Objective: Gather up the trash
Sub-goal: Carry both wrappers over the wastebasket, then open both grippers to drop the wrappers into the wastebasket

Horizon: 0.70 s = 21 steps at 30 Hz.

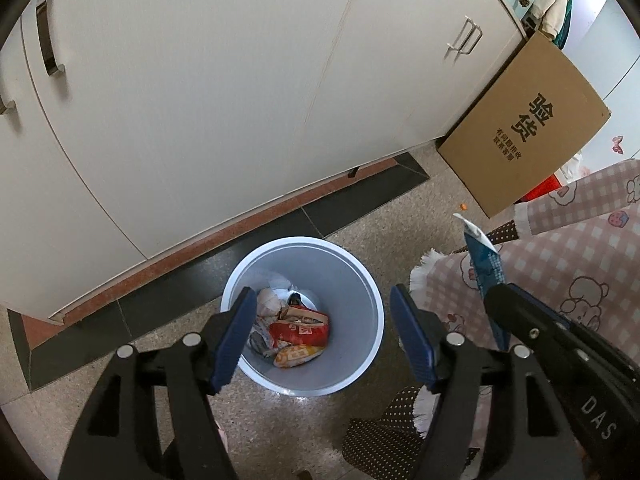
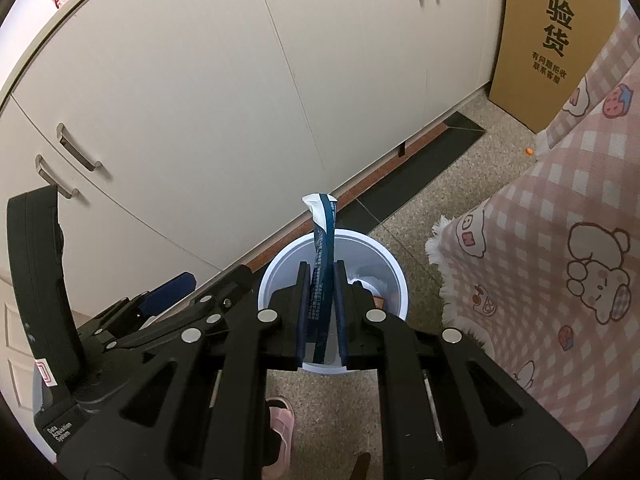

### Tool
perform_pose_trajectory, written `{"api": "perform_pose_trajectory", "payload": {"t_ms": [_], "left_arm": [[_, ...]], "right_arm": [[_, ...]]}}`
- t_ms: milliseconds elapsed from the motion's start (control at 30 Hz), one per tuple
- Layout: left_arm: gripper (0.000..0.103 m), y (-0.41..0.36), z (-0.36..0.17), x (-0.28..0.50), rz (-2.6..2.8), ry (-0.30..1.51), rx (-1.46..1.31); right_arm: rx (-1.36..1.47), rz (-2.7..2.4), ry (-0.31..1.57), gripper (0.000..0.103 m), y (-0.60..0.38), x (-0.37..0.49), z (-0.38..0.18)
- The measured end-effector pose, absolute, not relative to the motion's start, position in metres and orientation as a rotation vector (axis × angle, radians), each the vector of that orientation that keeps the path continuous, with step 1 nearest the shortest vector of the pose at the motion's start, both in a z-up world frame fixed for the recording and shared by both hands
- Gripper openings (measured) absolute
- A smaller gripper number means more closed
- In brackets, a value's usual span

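A white trash bin [image 1: 354, 320] stands on the speckled floor in front of the cabinets. In it lie a red snack wrapper [image 1: 300, 330], an orange one [image 1: 298, 356] and crumpled paper. My left gripper [image 1: 320, 292] hangs open right above the bin, with nothing between its blue pads. My right gripper [image 2: 322, 266] is shut on a long blue and white wrapper [image 2: 324, 232], which stands upright over the bin [image 2: 386, 250]. In the left wrist view this wrapper [image 1: 486, 260] and the right gripper [image 1: 498, 294] sit to the right of the bin.
White cabinet doors [image 1: 240, 100] with metal handles rise behind the bin. A cardboard box [image 1: 524, 124] leans at the right. A pink checked cloth [image 2: 540, 240] with cartoon prints hangs close on the right. A pink slipper [image 2: 280, 428] is below, and an orange crumb [image 2: 529, 151] lies on the floor.
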<state>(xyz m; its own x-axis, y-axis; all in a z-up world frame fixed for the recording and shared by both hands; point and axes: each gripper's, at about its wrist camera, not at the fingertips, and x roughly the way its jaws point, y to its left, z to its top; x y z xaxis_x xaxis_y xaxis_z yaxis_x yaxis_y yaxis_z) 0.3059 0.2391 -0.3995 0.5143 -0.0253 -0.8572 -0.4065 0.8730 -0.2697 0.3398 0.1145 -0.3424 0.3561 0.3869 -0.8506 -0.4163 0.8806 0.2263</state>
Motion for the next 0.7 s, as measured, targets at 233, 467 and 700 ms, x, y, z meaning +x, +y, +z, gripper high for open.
{"api": "perform_pose_trajectory", "payload": {"t_ms": [233, 467, 700], "left_arm": [[0.068, 0.242, -0.406, 0.307, 0.239, 1.040, -0.499], [0.068, 0.247, -0.411, 0.307, 0.250, 1.064, -0.522], [0.068, 0.252, -0.412, 0.306, 0.270, 1.062, -0.525]], "right_arm": [[-0.029, 0.523, 1.094, 0.012, 0.115, 0.340, -0.345], [-0.027, 0.519, 1.092, 0.012, 0.120, 0.342, -0.352], [0.013, 0.517, 1.044, 0.015, 0.120, 0.345, -0.349]]}}
